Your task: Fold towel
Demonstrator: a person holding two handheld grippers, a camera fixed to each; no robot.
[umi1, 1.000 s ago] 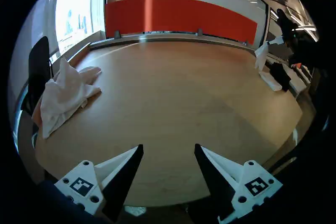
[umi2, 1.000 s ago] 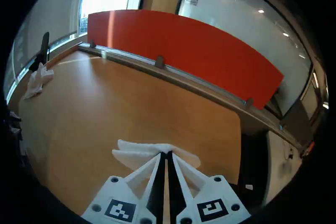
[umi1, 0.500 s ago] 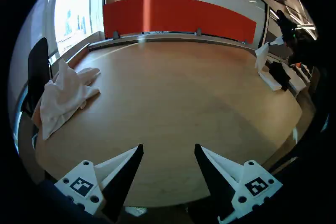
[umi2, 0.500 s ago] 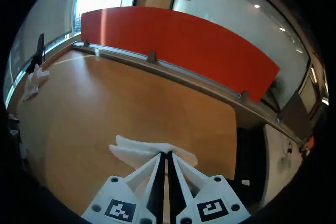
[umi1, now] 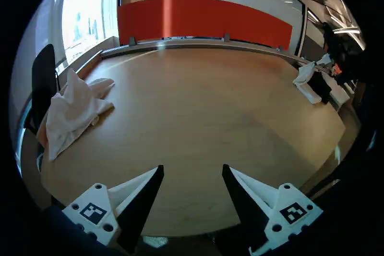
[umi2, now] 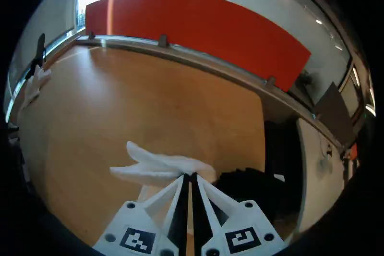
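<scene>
The left tongs (umi1: 192, 167) are spread wide apart, low over the near edge of the light brown wooden tabletop (umi1: 201, 107). The right tongs (umi2: 190, 175) are pinched together on a white cloth towel (umi2: 161, 167), with the loose end poking out left, near the tabletop's right edge. A crumpled heap of white cloth (umi1: 72, 107) sits at the left edge. A long red partition panel (umi1: 201, 16) runs along the far side.

White towel (umi2: 161, 169) between tight jaws
</scene>
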